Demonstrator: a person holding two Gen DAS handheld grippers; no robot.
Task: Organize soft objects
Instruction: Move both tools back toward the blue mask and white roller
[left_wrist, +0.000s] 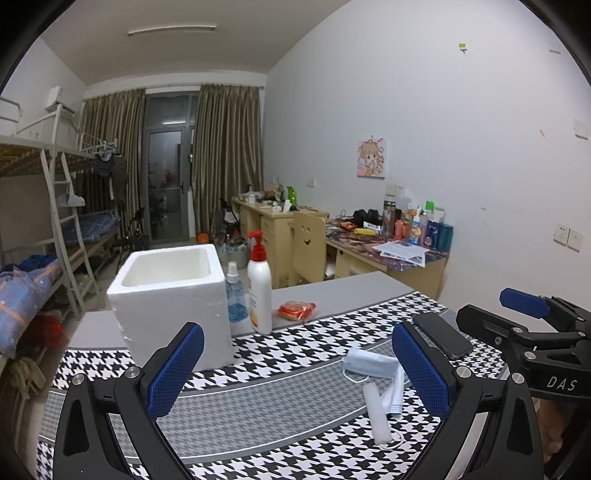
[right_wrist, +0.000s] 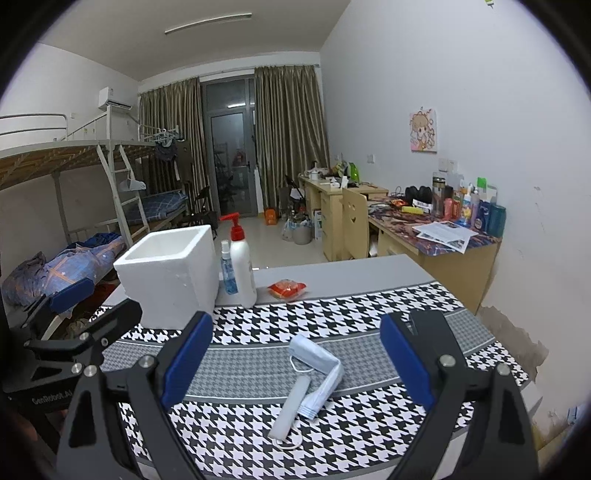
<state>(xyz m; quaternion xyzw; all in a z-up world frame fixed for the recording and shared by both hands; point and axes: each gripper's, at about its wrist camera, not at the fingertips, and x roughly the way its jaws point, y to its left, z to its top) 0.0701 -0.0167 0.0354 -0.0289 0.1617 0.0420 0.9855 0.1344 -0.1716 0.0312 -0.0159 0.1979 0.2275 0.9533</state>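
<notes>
Right wrist: folded blue face mask (right_wrist: 317, 373) — crumpled.

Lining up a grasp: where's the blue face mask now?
The blue face mask lies on the houndstooth cloth, centred between the right tool's open fingers, with the foam box beyond.

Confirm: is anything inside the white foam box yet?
Cannot tell: the white foam box shows only its upper inner walls, while the face masks lie on the houndstooth cloth before the open right tongs.
</notes>
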